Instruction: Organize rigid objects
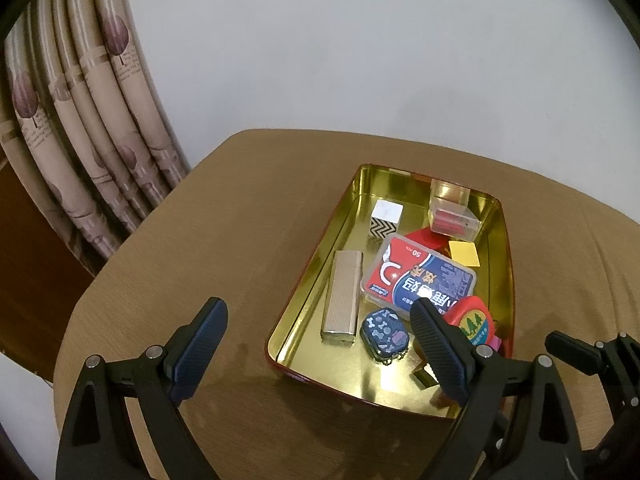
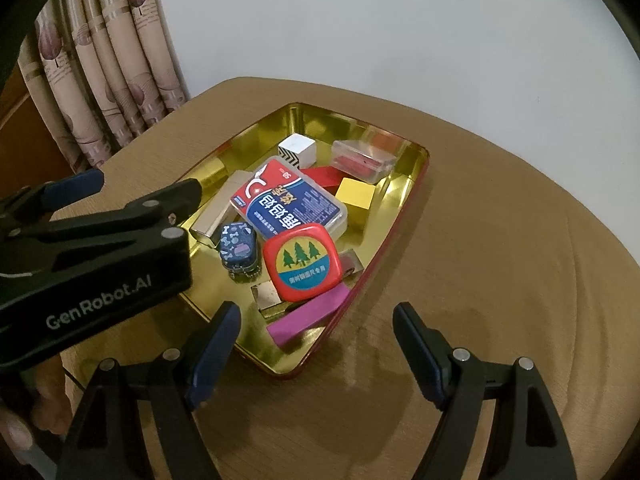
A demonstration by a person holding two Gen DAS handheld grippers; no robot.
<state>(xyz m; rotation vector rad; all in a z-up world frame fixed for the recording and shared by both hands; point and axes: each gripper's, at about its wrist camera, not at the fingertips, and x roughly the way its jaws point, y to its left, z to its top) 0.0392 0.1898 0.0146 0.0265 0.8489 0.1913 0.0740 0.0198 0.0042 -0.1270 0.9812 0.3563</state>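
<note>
A gold tin tray [image 1: 304, 304] [image 2: 404, 168] with a red outside sits on the round brown table. In it lie a red and blue card box [image 1: 420, 276] [image 2: 288, 200], a red tape measure [image 1: 474, 322] [image 2: 302, 262], a silver ribbed bar [image 1: 342, 296] [image 2: 218, 212], a small dark patterned case [image 1: 384, 334] [image 2: 238, 246], a white zigzag cube [image 1: 385, 218] [image 2: 297, 150], a clear box with red contents [image 1: 454, 218] [image 2: 362, 160], a yellow block [image 1: 464, 254] [image 2: 356, 196] and a purple block [image 2: 308, 314]. My left gripper [image 1: 318, 350] is open and empty above the tray's near left corner. My right gripper [image 2: 316, 354] is open and empty above the tray's near edge.
The table [image 1: 200, 240] [image 2: 500, 240] has a rounded edge. A beige patterned curtain [image 1: 80, 140] [image 2: 100, 60] hangs at the back left against a white wall. The left gripper's body [image 2: 96, 256] fills the left of the right wrist view; the right gripper [image 1: 592, 356] shows at the left wrist view's right edge.
</note>
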